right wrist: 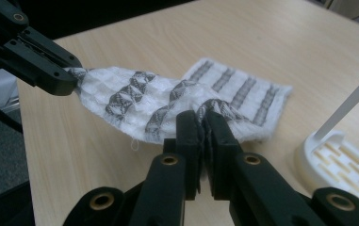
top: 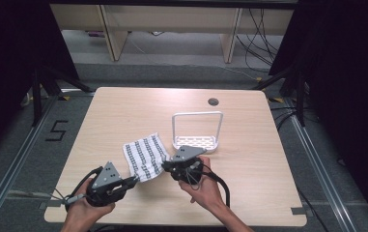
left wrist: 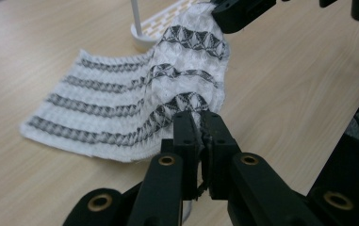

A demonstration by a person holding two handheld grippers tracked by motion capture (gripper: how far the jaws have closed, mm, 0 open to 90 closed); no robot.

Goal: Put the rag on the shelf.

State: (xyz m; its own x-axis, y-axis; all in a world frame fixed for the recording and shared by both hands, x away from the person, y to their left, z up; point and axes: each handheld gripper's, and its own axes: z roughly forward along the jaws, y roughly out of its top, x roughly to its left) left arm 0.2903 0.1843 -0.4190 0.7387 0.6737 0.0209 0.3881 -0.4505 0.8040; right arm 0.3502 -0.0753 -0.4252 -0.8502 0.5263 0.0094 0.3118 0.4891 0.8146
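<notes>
A white cloth (top: 144, 154) with dark patterned stripes lies on the wooden table (top: 123, 111), its near edge lifted. My left gripper (top: 134, 180) is shut on the cloth's near left corner; its jaws pinch the fabric (left wrist: 182, 101) in the left gripper view. My right gripper (top: 165, 166) is shut on the near right corner, and the right gripper view has the cloth (right wrist: 167, 101) stretched from its jaws to the left gripper (right wrist: 50, 70). In the left gripper view the right gripper (left wrist: 236, 16) holds the far corner.
A white rack (top: 196, 130) with a slotted base and an upright hoop handle stands just behind the cloth, close to my right gripper. A round cable hole (top: 213, 101) sits near the table's far edge. Black curtains flank the table.
</notes>
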